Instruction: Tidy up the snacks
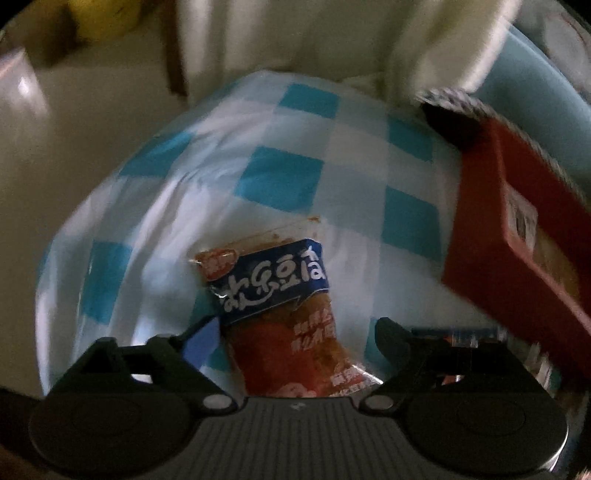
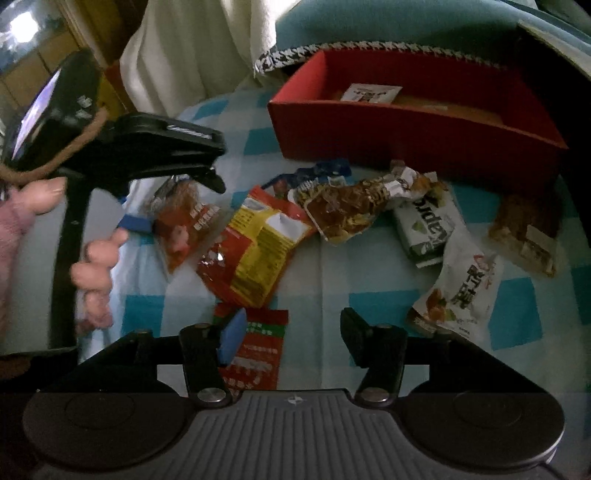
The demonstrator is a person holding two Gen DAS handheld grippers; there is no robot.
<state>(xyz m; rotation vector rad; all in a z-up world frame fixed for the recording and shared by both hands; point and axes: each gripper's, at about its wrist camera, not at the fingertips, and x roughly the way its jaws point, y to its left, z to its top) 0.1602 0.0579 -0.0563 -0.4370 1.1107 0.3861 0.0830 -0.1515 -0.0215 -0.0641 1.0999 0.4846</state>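
Note:
My left gripper is open, its fingers on either side of a red snack packet with a blue band that lies on the blue-checked cloth. The same gripper and packet show in the right wrist view. My right gripper is open and empty, low over the cloth beside a small red-and-green packet. A red box stands at the back with a white sachet inside. Several loose snacks lie before it, among them a red-yellow bag and a white packet.
A brown clear-wrapped snack, a green-and-white pack and a brown bar lie near the box. White fabric and a blue cushion rise behind. The red box fills the right side of the left wrist view.

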